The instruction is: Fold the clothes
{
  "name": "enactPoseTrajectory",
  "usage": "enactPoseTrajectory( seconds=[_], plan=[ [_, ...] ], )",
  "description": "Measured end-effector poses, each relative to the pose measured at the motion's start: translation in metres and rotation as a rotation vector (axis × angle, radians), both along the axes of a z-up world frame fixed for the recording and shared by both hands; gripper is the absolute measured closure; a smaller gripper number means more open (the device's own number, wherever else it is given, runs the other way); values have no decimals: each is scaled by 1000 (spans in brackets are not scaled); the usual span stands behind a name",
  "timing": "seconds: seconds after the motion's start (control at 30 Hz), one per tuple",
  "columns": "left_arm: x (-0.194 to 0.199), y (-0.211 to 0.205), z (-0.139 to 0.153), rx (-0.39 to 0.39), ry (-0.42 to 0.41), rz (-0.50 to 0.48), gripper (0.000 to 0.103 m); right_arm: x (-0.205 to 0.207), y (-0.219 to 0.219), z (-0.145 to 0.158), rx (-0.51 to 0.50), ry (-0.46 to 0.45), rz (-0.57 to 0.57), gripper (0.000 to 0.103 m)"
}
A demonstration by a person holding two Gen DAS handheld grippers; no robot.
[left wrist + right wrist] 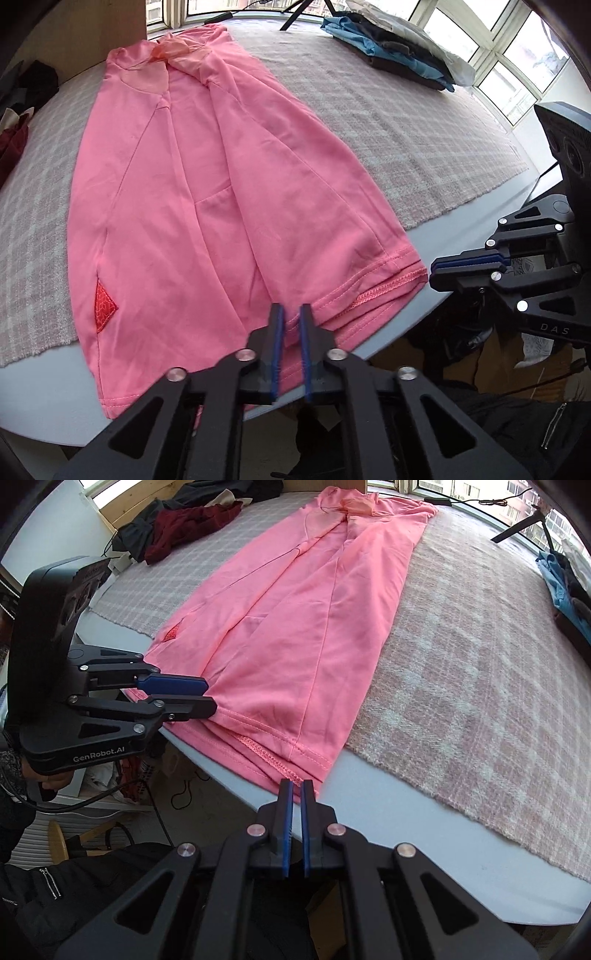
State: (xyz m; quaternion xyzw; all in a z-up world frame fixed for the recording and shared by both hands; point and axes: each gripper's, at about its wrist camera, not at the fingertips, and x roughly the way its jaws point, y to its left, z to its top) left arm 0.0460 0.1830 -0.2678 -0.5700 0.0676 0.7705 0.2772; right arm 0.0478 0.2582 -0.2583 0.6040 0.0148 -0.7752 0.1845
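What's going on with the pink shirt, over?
Left gripper pinching pink shirt hem. Right gripper nearly shut at hem corner, grip unclear. Shirt folded lengthwise on blanket. Nothing blocking.

Pale blue table (pixel 388 812), checked blanket (pixel 461 672) (pinkish), pink shirt (pixel 207 192), folded stack (pixel 395 48)

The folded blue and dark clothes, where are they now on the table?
The stack of folded clothes lies at the far right of the checked cloth by the windows, well apart from the pink shirt.
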Motion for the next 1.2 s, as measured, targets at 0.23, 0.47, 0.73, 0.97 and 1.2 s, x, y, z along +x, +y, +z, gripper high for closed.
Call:
enactPoseTrajectory(
  seconds=[0.23,0.47,0.73,0.97,1.2],
  plan=[
    [2,-37,30,148,-79,74,97,-9,29,31,-134,-21,-84,98],
    [-42,-63,114,199,72,89,82,-87,54,113,-189,117,-175,98],
    [-207,-61,146,67,200,142,70,-249,75,174,-175,183,-212,58],
    [-317,-5,68,-29,102,116,70,-372,96,118,-202,107,-234,58],
    [-383,24,33,-63,90,76,70,-439,103,37,-189,11,-230,86]
  ],
)
